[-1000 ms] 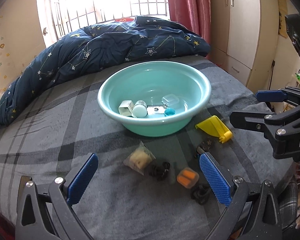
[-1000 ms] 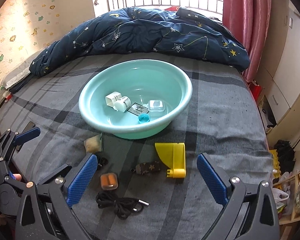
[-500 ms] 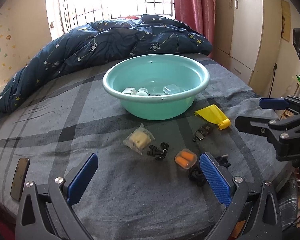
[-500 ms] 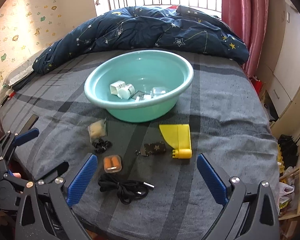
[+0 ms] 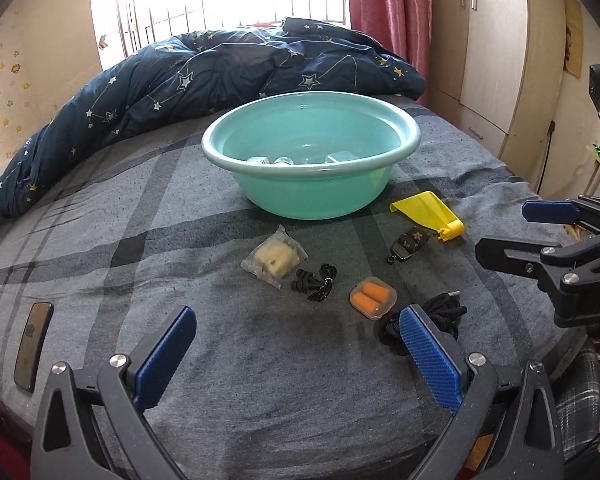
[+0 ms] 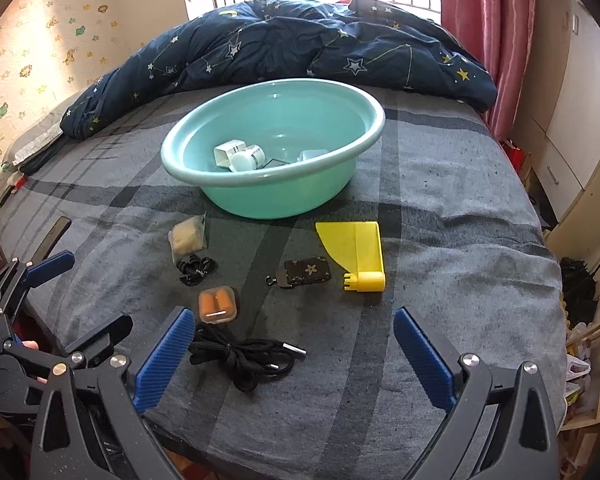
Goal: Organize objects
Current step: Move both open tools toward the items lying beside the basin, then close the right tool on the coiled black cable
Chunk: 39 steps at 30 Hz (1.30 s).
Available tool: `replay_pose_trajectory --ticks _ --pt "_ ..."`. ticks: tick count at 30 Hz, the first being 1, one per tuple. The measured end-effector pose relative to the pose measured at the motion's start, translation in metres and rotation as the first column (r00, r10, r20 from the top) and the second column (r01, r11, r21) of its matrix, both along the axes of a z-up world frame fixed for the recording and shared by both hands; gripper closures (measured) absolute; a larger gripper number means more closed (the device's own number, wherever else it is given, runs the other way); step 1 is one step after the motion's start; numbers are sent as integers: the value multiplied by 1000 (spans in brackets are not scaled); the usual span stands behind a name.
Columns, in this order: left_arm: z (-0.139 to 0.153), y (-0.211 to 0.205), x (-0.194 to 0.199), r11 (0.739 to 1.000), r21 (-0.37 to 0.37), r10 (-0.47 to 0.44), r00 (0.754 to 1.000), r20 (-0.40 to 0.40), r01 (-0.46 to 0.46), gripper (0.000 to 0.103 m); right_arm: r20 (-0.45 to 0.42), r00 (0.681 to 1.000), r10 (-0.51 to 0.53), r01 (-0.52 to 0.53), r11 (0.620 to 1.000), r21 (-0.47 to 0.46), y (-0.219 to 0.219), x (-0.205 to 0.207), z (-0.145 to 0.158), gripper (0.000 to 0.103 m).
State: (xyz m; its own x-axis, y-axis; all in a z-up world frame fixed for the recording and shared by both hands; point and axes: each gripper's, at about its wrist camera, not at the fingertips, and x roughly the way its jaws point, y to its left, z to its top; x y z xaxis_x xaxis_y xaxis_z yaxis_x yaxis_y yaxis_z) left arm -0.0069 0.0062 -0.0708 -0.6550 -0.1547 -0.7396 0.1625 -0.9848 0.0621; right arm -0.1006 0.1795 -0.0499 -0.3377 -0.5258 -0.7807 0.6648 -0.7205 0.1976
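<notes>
**Q:** What does the scene show, and where are the things to be sorted?

**A:** A teal basin (image 6: 272, 152) sits mid-bed on a grey plaid blanket (image 6: 440, 200), with a few small white containers already inside. Six items lie loose in front of it: a yellow scoop (image 6: 358, 254), a patterned key pouch (image 6: 306, 272), an orange earplug case (image 6: 218, 304), a coiled black cable (image 6: 240, 354), black earbuds (image 6: 196, 268) and a bagged pale item (image 6: 186, 236). The left claw (image 5: 296, 354) and the right claw (image 6: 294, 354) both gape wide, holding nothing.

**Q:** How should the next pickup go?

**A:** Likely one loose item goes into the basin. The cable lies nearest the right claw; pinching the knotted middle would probably lift it whole. The earplug case is rigid, so closing across its flat sides should hold.

**Q:** What has changed over the last second?

**A:** Both claws have pulled back and lower, so the basin's contents are half hidden behind its rim. The items themselves have not moved.
</notes>
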Motion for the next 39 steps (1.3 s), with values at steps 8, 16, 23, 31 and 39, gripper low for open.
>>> replay_pose_trajectory --ticks 8,16,23,31,39 --pt "-12 -3 -1 1000 6 12 1000 24 -13 0 42 999 30 -32 999 39 -9 3 -20 1" --pt "-28 -10 0 1000 15 24 998 54 -25 0 85 994 71 -78 994 76 -20 10 -42 1" --pt "-46 -14 0 999 17 36 995 92 -38 0 114 989 92 -105 988 115 -26 12 -57 1" --pt "-49 -16 -2 999 15 36 994 100 -38 0 139 984 110 -128 983 128 -33 13 -66 5" --pt "-51 -13 -4 999 14 27 994 107 -29 0 178 973 148 -167 981 96 -38 16 -68 75"
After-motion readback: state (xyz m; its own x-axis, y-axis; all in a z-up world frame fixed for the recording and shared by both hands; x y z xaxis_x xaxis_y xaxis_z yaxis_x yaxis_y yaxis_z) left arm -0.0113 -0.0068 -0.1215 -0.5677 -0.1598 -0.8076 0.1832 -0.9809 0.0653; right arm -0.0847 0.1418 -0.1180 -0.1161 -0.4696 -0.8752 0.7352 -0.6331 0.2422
